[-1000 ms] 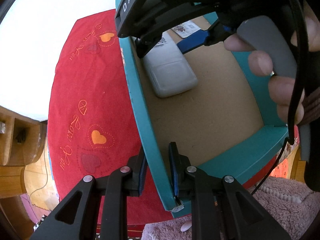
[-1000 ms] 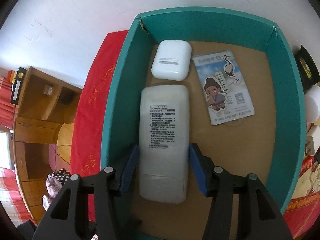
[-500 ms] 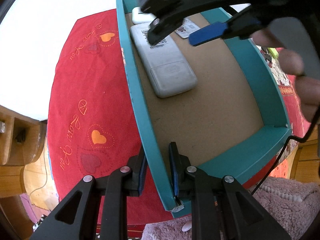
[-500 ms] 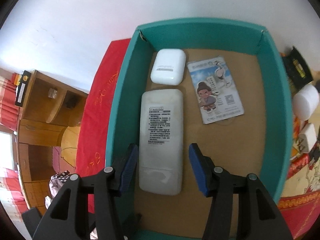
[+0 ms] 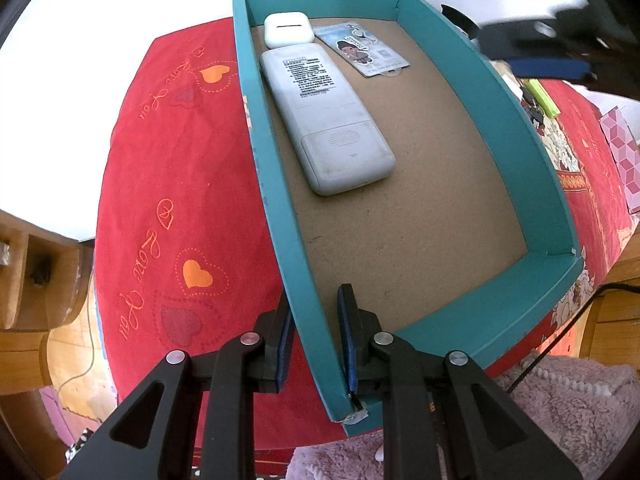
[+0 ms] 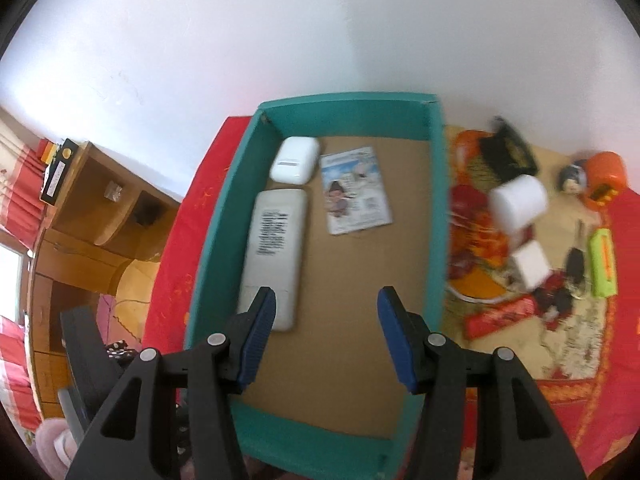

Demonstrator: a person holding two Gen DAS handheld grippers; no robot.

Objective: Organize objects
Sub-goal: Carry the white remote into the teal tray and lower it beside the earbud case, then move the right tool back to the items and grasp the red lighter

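Observation:
A teal box (image 5: 472, 80) (image 6: 216, 220) sits on a red cloth. Inside it lie a white remote (image 5: 324, 116) (image 6: 276, 256) face down along the left wall, a white earbud case (image 5: 288, 30) (image 6: 295, 159) beyond it, and a cartoon card (image 5: 362, 50) (image 6: 354, 190). My left gripper (image 5: 314, 336) is shut on the box's left wall near the front corner. My right gripper (image 6: 326, 332) hangs open and empty above the box; in the left wrist view it is a blur at the upper right (image 5: 548, 68).
Right of the box lie a white roll (image 6: 518, 202), a small white block (image 6: 530, 266), a green item (image 6: 602, 262), a black bag (image 6: 506, 150), an orange pot (image 6: 606, 176) and a red packet (image 6: 500, 316). A wooden shelf (image 6: 92, 200) stands at the left.
The right gripper has let the remote lie in the box and risen up and to the right, away from it. The left gripper keeps its hold on the wall.

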